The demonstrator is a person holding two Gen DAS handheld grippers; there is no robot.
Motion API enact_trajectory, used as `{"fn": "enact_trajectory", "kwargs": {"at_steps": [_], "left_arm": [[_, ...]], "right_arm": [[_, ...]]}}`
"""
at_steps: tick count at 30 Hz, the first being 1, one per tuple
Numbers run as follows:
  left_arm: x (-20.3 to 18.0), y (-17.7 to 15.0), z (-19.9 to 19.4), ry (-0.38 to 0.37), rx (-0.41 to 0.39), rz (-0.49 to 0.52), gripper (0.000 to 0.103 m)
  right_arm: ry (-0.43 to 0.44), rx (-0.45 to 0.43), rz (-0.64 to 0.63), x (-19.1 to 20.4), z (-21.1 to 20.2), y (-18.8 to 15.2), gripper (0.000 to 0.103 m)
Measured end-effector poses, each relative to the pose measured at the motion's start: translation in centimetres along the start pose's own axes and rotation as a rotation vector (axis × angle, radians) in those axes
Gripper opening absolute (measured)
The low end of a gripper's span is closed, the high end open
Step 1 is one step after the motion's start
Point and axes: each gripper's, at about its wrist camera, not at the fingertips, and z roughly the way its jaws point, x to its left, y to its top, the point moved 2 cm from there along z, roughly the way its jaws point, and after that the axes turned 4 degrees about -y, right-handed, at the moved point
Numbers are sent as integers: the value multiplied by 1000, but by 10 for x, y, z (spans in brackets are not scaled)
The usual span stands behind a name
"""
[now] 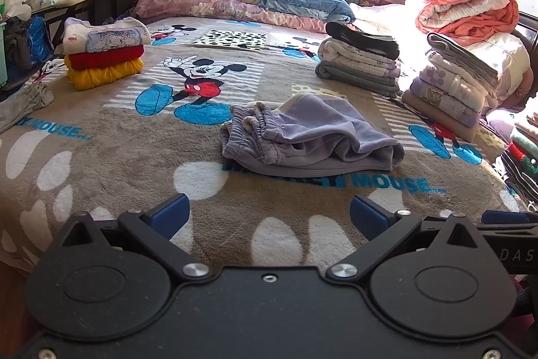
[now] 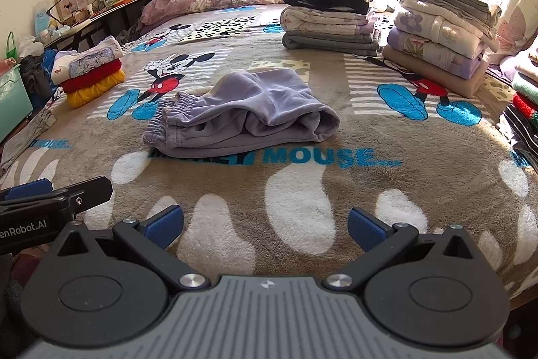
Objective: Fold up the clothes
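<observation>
A lavender pair of pants lies folded into a loose bundle in the middle of the Mickey Mouse blanket, cuffs to the left. It also shows in the right wrist view. My left gripper is open and empty, held above the near part of the bed, short of the pants. My right gripper is open and empty, beside the left one, also short of the pants. The left gripper's side shows in the right wrist view.
A stack of folded tops, white, red and yellow, sits at the left. Two stacks of folded clothes stand at the right. More clothes lie at the far right edge. Pillows and rolled quilts fill the back.
</observation>
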Motion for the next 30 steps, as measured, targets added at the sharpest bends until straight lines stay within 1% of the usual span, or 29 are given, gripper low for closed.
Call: {"fn": "enact_trajectory", "kwargs": {"at_steps": [3,6,11,13,16,18,21,24,28,30], "left_arm": [[2,2,4,-20,4,-15,103],[4,4,8,-43,5,-29,103],[5,10,23,-80,29,-22,103],[6,10,30,-86,39,-10,103],[9,12,39,-96,21,4,103],[12,13,45,-86,5,8,103],[20,17,59,-73,29,11,103],[32,22,75,-61,69,-15,103],[45,29,91,-68,68,-41,103],[51,32,98,-72,54,-53,102]], "right_arm": [[14,-11,13,-3,1,0,103],[69,-27,63,-10,3,0,103],[88,-78,64,-12,7,5,103],[112,-91,67,-12,11,7,103],[122,-115,41,-7,18,10,103],[123,-124,16,-4,24,13,103],[131,-114,-5,-2,36,18,103],[143,-111,-11,-2,51,22,103],[116,-102,-57,5,68,26,103],[108,-90,-87,10,77,29,103]]}}
